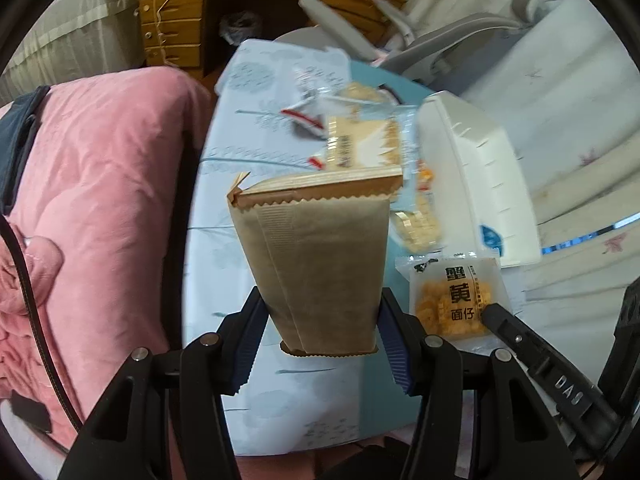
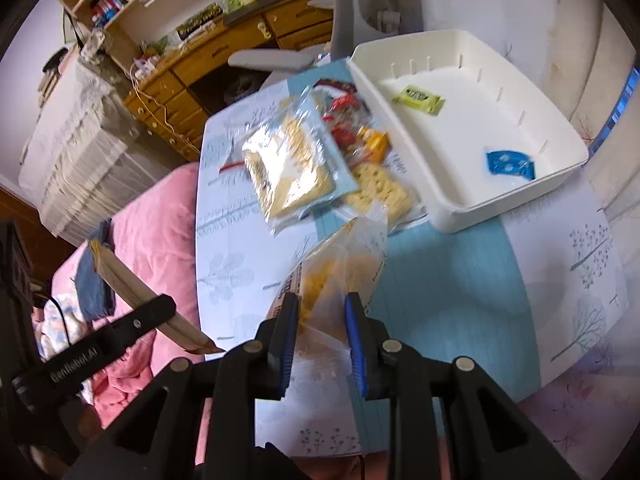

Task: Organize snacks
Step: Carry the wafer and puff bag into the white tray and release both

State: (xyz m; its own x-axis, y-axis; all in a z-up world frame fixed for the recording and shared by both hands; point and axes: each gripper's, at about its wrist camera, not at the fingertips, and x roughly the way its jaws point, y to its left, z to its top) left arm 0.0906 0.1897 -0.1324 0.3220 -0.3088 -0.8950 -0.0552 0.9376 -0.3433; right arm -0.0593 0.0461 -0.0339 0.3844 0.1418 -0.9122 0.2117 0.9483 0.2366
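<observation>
My left gripper (image 1: 320,316) is shut on a brown paper snack packet (image 1: 316,256) and holds it above the table; it also shows at the left of the right wrist view (image 2: 132,292). My right gripper (image 2: 322,308) is shut on a clear bag of orange noodle snack (image 2: 340,268), also seen in the left wrist view (image 1: 456,296). A white bin (image 2: 516,196) stands at the right and holds a yellow-green packet (image 2: 418,98) and a blue packet (image 2: 510,164). A pile of cracker and candy packets (image 2: 316,156) lies left of the bin.
The table (image 2: 232,248) has a pale printed cloth with a teal strip. A pink quilt (image 1: 100,200) lies to its left. A grey office chair (image 1: 440,44) and a wooden desk with drawers (image 2: 192,76) stand beyond the table.
</observation>
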